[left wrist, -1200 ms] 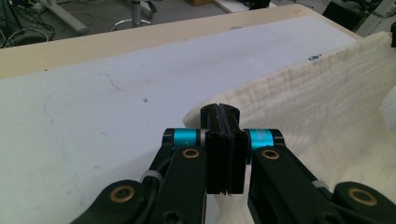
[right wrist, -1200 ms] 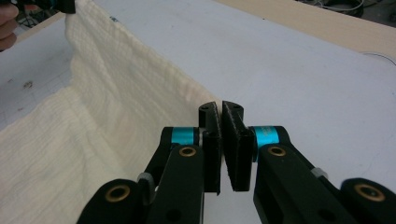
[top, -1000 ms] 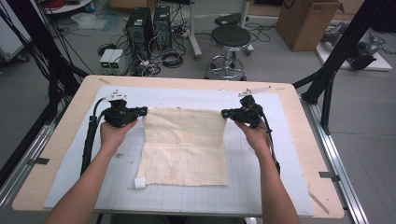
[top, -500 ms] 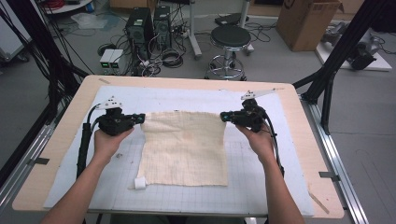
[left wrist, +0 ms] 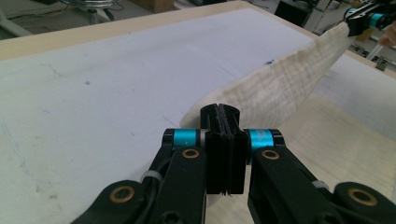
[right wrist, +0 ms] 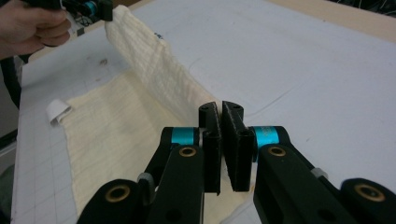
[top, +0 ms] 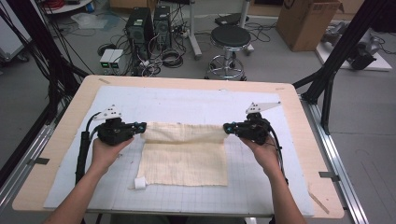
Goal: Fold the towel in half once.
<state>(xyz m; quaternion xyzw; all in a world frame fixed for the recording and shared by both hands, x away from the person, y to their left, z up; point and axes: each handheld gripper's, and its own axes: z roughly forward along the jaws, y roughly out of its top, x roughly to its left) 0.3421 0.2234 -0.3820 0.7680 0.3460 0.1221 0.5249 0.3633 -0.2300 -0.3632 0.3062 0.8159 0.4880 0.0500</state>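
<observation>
Both grippers hold the far edge of the cream cloth [top: 184, 156], one far corner each. The left gripper [top: 140, 127] has its fingers [left wrist: 223, 140] pressed together on the left far corner; the right gripper [top: 229, 127] pinches the right far corner, with a sliver of gap showing at the fingertips in its own view but cloth clamped lower down. The cloth lies mid-worktop [top: 187, 100], a little toward the near edge; its far strip is lifted and folded toward me, hanging taut between the two grippers, while the near part lies flat on the gridded white mat [top: 261, 186]. I judge this to be a fold of the far edge over to the near edge. Risks as I see them: the pinches are at the very corners, so one corner could slip out if I pull the hands apart too hard, and the fold would collapse on one side. If one hand leads the other, the edge will land skewed and the corners will not meet. Carrying the edge too low could drag the lower layer toward the near edge and wrinkle it. The small white tab [top: 140, 183] at the near left corner of the cloth may catch or bunch under the fold. Too much slack between the hands would make the middle sag and crease.
</observation>
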